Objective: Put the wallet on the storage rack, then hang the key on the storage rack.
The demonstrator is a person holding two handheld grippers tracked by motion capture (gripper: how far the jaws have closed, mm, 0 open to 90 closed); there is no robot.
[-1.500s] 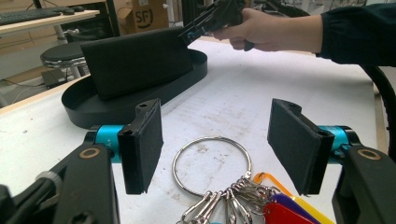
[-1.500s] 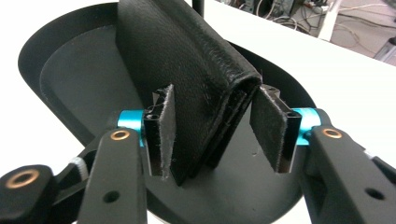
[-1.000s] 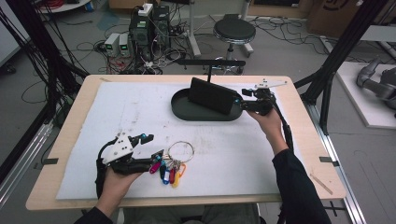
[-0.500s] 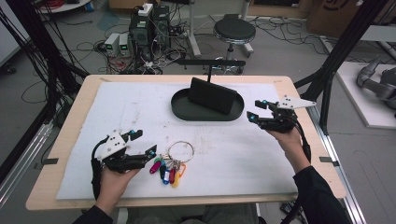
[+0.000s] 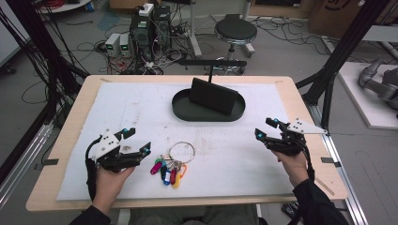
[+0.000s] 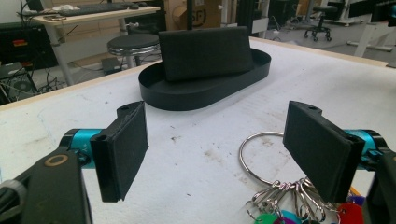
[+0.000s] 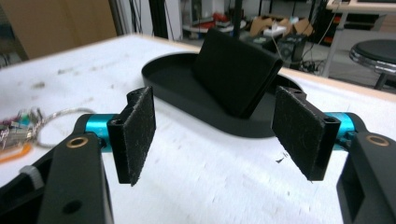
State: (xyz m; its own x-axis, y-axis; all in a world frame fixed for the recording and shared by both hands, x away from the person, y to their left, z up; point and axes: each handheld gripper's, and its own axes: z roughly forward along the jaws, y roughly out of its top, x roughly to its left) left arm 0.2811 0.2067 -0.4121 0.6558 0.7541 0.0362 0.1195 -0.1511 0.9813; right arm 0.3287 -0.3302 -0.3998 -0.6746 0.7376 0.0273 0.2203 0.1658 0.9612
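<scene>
A black folded wallet (image 5: 212, 96) stands on edge, leaning, in a black oval tray (image 5: 183, 112) at the far middle of the table. A key ring with coloured tags (image 5: 171, 166) lies on the white mat. My left gripper (image 5: 139, 140) rests just left of the keys, open, its jaws having just widened, with nothing between them; the ring (image 6: 252, 158) lies by its right jaw. My right gripper (image 5: 264, 128) hovers at the mat's right side, apart from the tray. Its jaws have just been opening and are empty, pointing toward the wallet (image 7: 233, 74).
A white mat (image 5: 141, 108) covers most of the wooden table (image 5: 75, 112). A stool (image 5: 234, 30), electronics and cables sit on the floor beyond the far edge. Black frame posts (image 5: 338, 61) stand at the table's right and left.
My right gripper has drawn back from the wallet's right end in the tray, moving right and toward the near edge, and opened wider. The wallet stays in the tray. The left gripper barely shifted.
</scene>
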